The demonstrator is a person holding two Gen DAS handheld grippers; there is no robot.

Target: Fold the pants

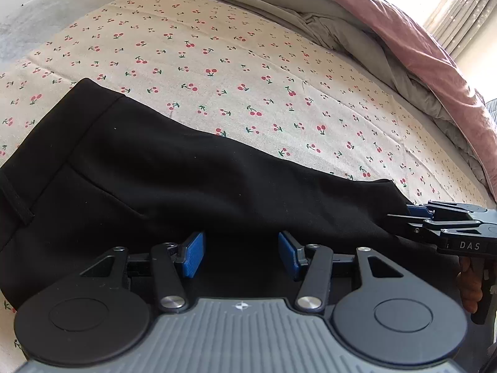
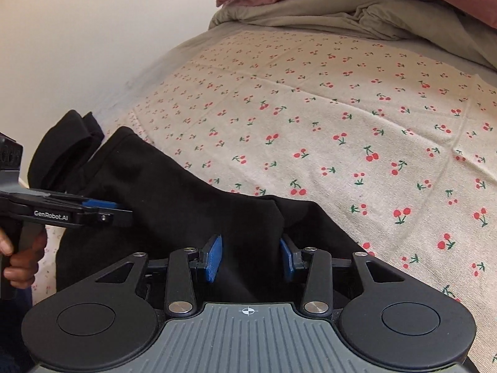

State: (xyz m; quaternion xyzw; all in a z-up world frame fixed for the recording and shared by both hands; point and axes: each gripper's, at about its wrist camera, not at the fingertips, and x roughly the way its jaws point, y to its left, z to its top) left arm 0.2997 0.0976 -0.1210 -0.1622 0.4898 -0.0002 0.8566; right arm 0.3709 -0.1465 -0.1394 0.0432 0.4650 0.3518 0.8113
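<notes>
The black woven pants (image 1: 174,180) are laid along the near edge of the cherry-print bed sheet (image 1: 236,62), waistband at the left. The left gripper (image 1: 241,253) and right gripper (image 2: 251,256) are spread over the cloth, nothing pinched. Both layers should be caught together. Open sheet is available toward the far edge.

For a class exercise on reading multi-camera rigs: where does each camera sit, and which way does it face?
Left wrist: sits on the left gripper, looking across the black pants and cherry-print sheet; right gripper enters at right.
Right wrist: sits on the right gripper, facing the pants and piled bedding; left gripper and left hand at left.
Shared: pants, sheet, bedding.
</notes>
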